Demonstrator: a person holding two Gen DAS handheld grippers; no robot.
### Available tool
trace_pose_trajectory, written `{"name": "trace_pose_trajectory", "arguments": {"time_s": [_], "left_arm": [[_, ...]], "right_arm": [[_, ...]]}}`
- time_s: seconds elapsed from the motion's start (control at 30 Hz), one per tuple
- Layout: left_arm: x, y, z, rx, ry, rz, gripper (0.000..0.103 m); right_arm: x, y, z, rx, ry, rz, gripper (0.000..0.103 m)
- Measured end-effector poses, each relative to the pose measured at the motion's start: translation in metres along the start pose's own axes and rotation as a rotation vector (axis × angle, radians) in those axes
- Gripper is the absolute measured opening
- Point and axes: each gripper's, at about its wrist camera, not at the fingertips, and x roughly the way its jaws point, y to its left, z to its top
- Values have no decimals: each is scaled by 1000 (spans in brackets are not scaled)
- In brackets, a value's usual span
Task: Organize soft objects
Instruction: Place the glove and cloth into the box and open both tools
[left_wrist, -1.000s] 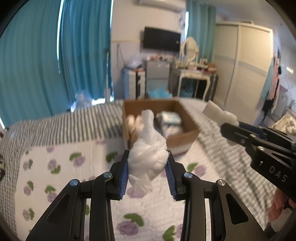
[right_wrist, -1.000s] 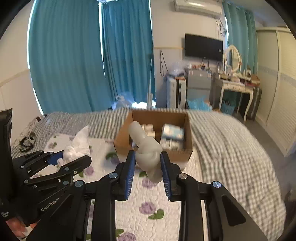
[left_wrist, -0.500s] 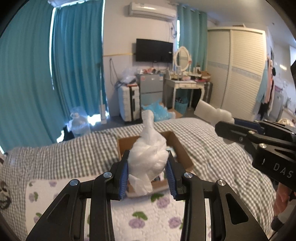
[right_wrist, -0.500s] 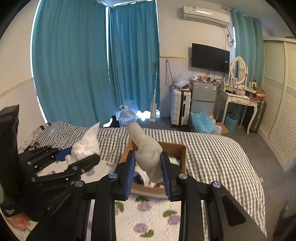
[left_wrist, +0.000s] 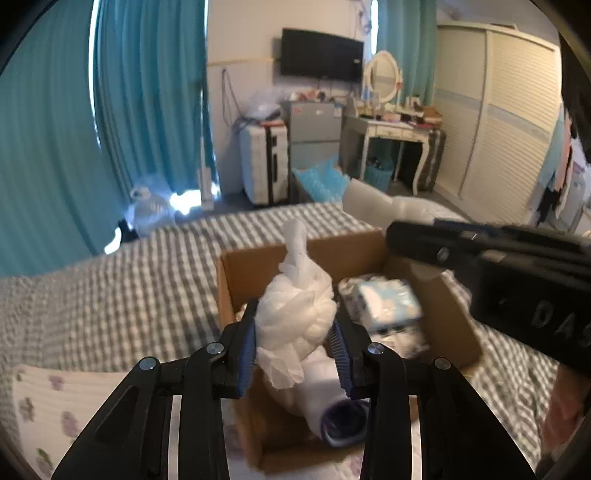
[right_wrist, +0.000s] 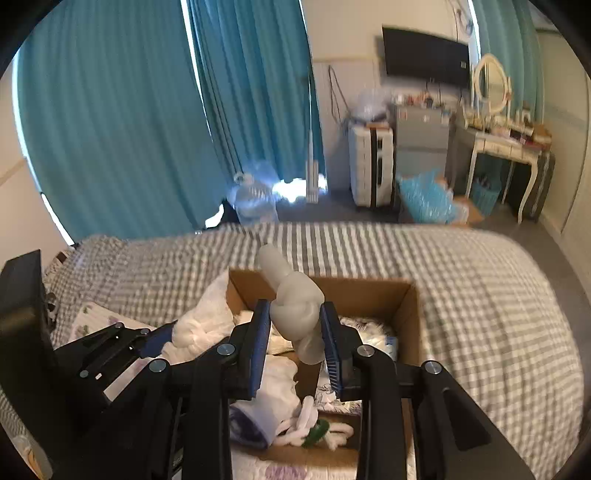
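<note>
My left gripper (left_wrist: 293, 338) is shut on a knotted white plastic bag (left_wrist: 295, 310) and holds it over the left part of an open cardboard box (left_wrist: 436, 321). My right gripper (right_wrist: 295, 341) is shut on a knotted grey-white bag (right_wrist: 295, 304) above the same box (right_wrist: 404, 317). The box lies on the bed and holds rolled cloths (right_wrist: 273, 402), tissue packs (left_wrist: 388, 299) and a white-green bundle (right_wrist: 317, 430). The left gripper with its white bag (right_wrist: 201, 325) shows at the left of the right wrist view. The right gripper (left_wrist: 480, 254) shows at the right of the left wrist view.
The bed has a grey checked cover (right_wrist: 480, 314) and a floral quilt (left_wrist: 48, 406) near me. Beyond the bed are teal curtains (right_wrist: 129, 129), a white suitcase (left_wrist: 264, 162), a dressing table (left_wrist: 391, 129) and a wardrobe (left_wrist: 498, 122).
Both grippers have moved forward and down with their bags. They now hang right over the open box, which fills the lower middle of both views.
</note>
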Motion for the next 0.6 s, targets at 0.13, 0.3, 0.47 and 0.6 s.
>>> {"name": "trace_pose_trajectory", "arguments": {"time_s": [0.13, 0.3, 0.47, 0.6], "left_arm": [[19, 6, -9, -33, 7, 30, 37], [26, -2, -8, 2, 20, 78, 42], [23, -3, -5, -22, 48, 90, 72], [1, -3, 6, -57, 24, 67, 72]], "right_arm": [[36, -14, -11, 27, 26, 8, 30], [43, -32, -12, 90, -24, -6, 57], [20, -36, -10, 83, -55, -47, 80], [-15, -46, -5, 113, -89, -61, 82]]}}
